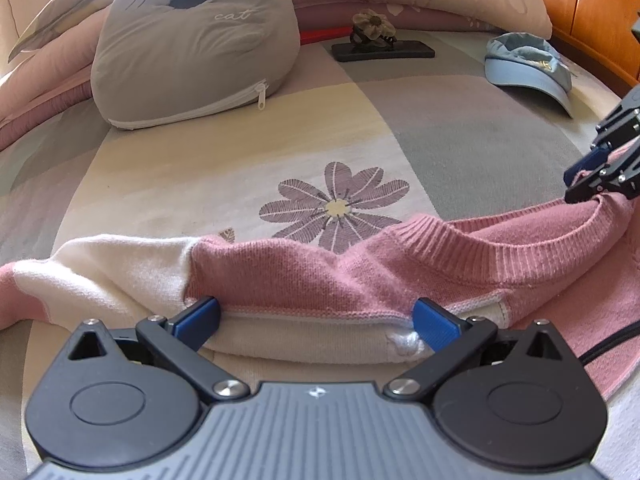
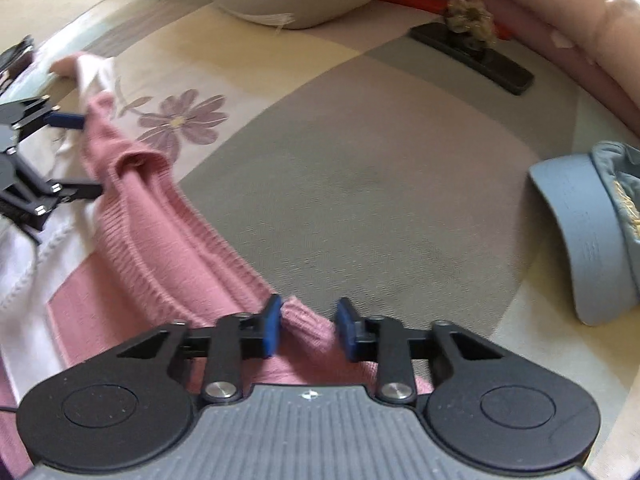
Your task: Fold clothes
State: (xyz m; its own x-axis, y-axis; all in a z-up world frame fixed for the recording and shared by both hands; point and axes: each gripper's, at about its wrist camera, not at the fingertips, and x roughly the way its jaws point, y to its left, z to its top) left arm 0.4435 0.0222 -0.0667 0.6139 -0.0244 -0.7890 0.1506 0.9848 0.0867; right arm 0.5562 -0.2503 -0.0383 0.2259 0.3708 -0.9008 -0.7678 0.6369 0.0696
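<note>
A pink and white knit sweater [image 1: 320, 276] lies on the bed with its ribbed collar [image 1: 492, 256] facing away from me. My left gripper [image 1: 316, 318] is open, its blue fingers [image 1: 200, 316] spread wide on either side of a folded shoulder edge where the white sleeve meets the pink body. At the right edge of the left wrist view my right gripper [image 1: 582, 180] holds the other shoulder, and the knit is pulled up towards it. In the right wrist view, my right gripper [image 2: 309, 326] is shut on a bunched pink fold of the sweater [image 2: 152, 240]; my left gripper [image 2: 78, 156] shows open at far left.
The bed sheet [image 1: 460, 140] has grey, cream and pink blocks and a printed flower. A grey cat cushion [image 1: 192, 40] sits far left, a dark phone [image 1: 384, 50] with a flower clip in the middle, a blue cap [image 1: 528, 64] far right. Pink bedding and a wooden headboard line the back.
</note>
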